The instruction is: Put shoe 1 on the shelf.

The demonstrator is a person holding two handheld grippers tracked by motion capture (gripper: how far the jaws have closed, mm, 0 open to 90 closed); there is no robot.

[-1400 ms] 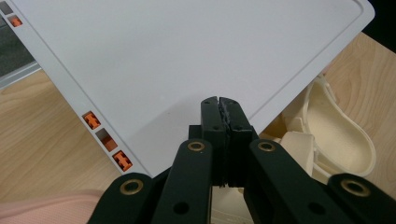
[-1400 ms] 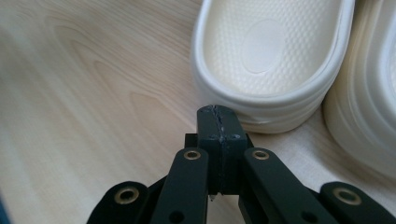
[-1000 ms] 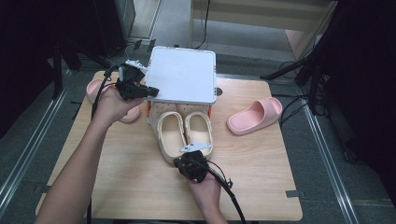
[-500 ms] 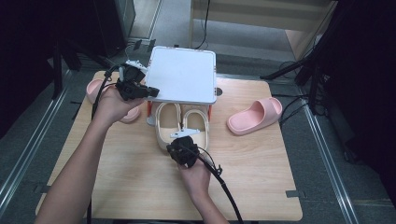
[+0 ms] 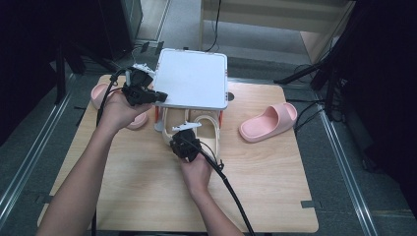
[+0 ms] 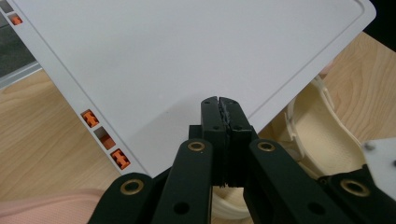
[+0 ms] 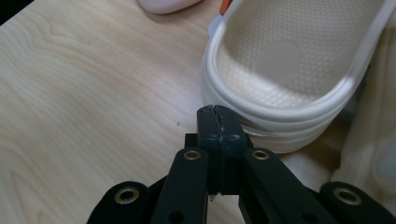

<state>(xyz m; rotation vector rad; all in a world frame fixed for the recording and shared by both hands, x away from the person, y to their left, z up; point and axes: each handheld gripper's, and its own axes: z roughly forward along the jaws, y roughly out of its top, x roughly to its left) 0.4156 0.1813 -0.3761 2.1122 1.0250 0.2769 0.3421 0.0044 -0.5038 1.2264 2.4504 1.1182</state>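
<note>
Far left of the high view, a pink slipper (image 5: pixel 105 93) lies half behind the left hand (image 5: pixel 118 109). The left gripper (image 5: pixel 156 95) sits at the left edge of the white rack top (image 5: pixel 193 78), jaws pressed together with no gap; in the left gripper view its tip (image 6: pixel 219 103) rests over the panel near its corner, and I cannot tell whether it pinches the edge or only steadies it. Risk here: if that hold slips, the rack could shift or tip as the shoes go under. Centre frame, the right gripper (image 5: pixel 178 138) has its jaws closed, tip butted against the heel rim of the left cream slipper (image 7: pixel 289 74); nothing is held, it looks like a push. The cream pair (image 5: pixel 206 129) lies partly under the rack, heels still sticking out. A push off-centre could twist the shoe into the orange leg (image 5: pixel 157 114) or ride over the rim. Right forearm comes straight up from bottom centre, left forearm slants up from lower left. Right of frame, the second pink slipper (image 5: pixel 269 122) lies well apart on the table (image 5: pixel 137 187).
</note>
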